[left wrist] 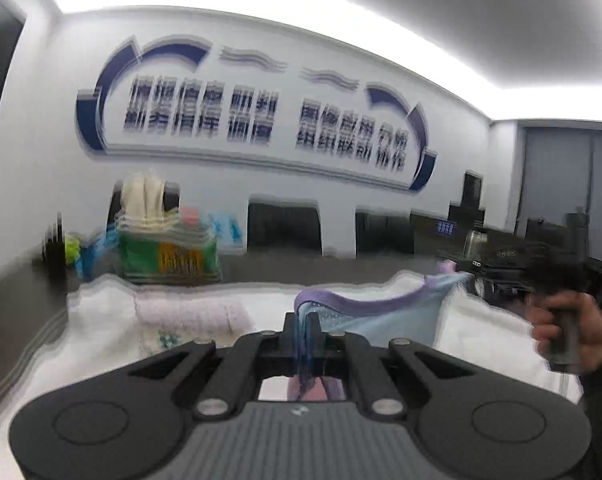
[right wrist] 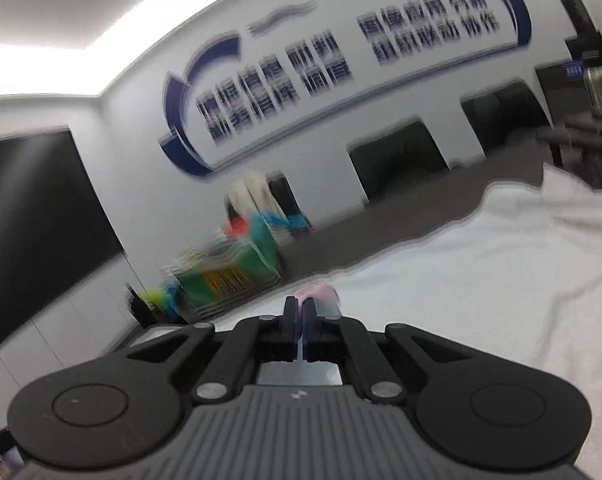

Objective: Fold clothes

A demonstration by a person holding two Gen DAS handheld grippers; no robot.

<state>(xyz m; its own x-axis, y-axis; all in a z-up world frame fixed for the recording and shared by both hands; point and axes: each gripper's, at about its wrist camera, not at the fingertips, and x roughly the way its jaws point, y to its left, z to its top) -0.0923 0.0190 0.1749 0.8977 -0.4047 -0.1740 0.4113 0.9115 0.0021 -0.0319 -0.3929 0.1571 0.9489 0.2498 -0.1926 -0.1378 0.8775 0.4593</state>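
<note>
A light blue garment [left wrist: 377,312] with a purple hem hangs stretched in the air above the white cloth [left wrist: 481,332] on the table. My left gripper [left wrist: 303,326] is shut on its near corner, the fabric pinched between the fingers. At the far right of the left wrist view a hand holds my right gripper [left wrist: 471,274], which grips the garment's other end. In the right wrist view my right gripper [right wrist: 299,314] is shut on a thin pale fold, and a pink and blue tip of the garment [right wrist: 321,294] sticks out past the fingers. Both views are motion-blurred.
A folded pale pink item [left wrist: 193,314] lies on the white cloth at the left. Behind it stand a green bag [left wrist: 169,248] with cream fabric in it and small colourful objects. Dark chairs [left wrist: 283,226] line the far wall. The white cloth [right wrist: 501,260] fills the right side.
</note>
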